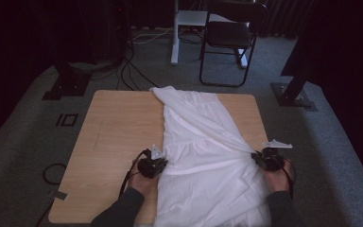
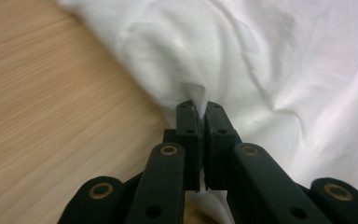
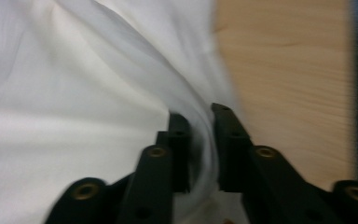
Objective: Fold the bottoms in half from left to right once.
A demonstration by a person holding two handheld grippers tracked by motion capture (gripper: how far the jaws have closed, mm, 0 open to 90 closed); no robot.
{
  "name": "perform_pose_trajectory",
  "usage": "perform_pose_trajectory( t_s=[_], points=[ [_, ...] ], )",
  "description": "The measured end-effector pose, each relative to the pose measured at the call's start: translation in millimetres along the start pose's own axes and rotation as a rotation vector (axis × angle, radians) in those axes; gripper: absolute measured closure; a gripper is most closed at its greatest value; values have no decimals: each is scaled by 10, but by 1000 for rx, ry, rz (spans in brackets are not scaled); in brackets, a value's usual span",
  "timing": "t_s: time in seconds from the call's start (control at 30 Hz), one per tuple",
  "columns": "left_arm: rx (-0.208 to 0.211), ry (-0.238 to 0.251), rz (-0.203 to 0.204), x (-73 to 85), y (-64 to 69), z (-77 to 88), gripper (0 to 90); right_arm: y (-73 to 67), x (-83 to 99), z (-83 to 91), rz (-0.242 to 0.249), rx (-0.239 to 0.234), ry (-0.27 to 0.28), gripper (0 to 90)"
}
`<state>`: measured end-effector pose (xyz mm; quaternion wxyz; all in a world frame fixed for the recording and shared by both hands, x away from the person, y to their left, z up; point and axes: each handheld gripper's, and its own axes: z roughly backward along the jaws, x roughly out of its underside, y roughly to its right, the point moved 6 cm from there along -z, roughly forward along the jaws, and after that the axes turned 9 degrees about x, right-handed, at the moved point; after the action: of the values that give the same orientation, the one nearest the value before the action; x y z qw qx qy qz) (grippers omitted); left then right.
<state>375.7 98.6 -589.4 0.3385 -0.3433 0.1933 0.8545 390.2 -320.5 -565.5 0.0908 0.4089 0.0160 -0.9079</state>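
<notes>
A white garment [image 1: 203,142] lies lengthwise on the right half of the wooden table [image 1: 118,127], its near end hanging over the front edge. My left gripper [image 1: 162,163] sits at the garment's left edge. In the left gripper view its jaws [image 2: 199,109] are shut on a pinched peak of the white cloth [image 2: 261,56]. My right gripper [image 1: 259,159] is at the garment's right edge. In the blurred right gripper view its jaws [image 3: 200,116] stand narrow, with a fold of the cloth [image 3: 74,93] squeezed between them.
Bare wood [image 2: 51,116] spreads left of the garment, and a narrow strip [image 3: 284,70] runs to its right before the table edge. Beyond the table are a black chair [image 1: 229,38], a white desk leg [image 1: 175,42], two stand bases [image 1: 68,85] [image 1: 293,94] and floor cables [image 1: 52,172].
</notes>
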Motion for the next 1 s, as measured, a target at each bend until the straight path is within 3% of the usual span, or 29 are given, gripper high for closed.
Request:
perform_pose_trajectory(
  t_s=[0.07, 0.17, 0.27, 0.33, 0.37, 0.43, 0.53, 0.63, 0.7, 0.77, 0.8, 0.83, 0.87, 1.0],
  points=[
    [7, 40, 62, 32, -151, 152, 873, 89, -18, 85, -30, -5, 24, 823],
    [-33, 66, 141, 94, -383, 337, 872, 162, -30, 170, -58, -22, 38, 826],
    [-88, 59, 205, 158, -558, 396, 868, 122, 14, 116, -20, -20, 2, 827],
    [-124, 41, 235, 185, -603, 384, 826, 58, 73, 18, 0, -44, -33, 815],
    [-150, 39, 232, 179, -587, 384, 742, 21, 105, -37, 6, -61, -53, 787],
    [-138, 82, 186, 117, -492, 409, 605, -39, 172, -138, 17, -80, -87, 764],
    [-128, 105, 105, 20, -333, 417, 531, -76, 231, -225, 5, -96, -102, 737],
    [-71, 97, 53, -26, -117, 339, 512, -49, 229, -215, -15, -93, -102, 656],
    [-11, 85, 5, -17, 82, 295, 510, -23, 212, -158, -31, -82, -88, 600],
    [4, 70, -41, 10, 197, 275, 504, -2, 185, -66, -36, -76, -61, 555],
    [4, 70, -41, 10, 197, 275, 501, -2, 185, -66, -36, -76, -61, 555],
    [5, 54, -76, 60, 281, 252, 501, 6, 178, -14, -46, -68, -53, 534],
    [11, 48, -80, 89, 305, 246, 497, -9, 197, 144, -59, -78, -22, 521],
    [19, -2, -91, 237, 314, 205, 497, -89, 377, 382, -26, -86, -5, 507]
  ],
)
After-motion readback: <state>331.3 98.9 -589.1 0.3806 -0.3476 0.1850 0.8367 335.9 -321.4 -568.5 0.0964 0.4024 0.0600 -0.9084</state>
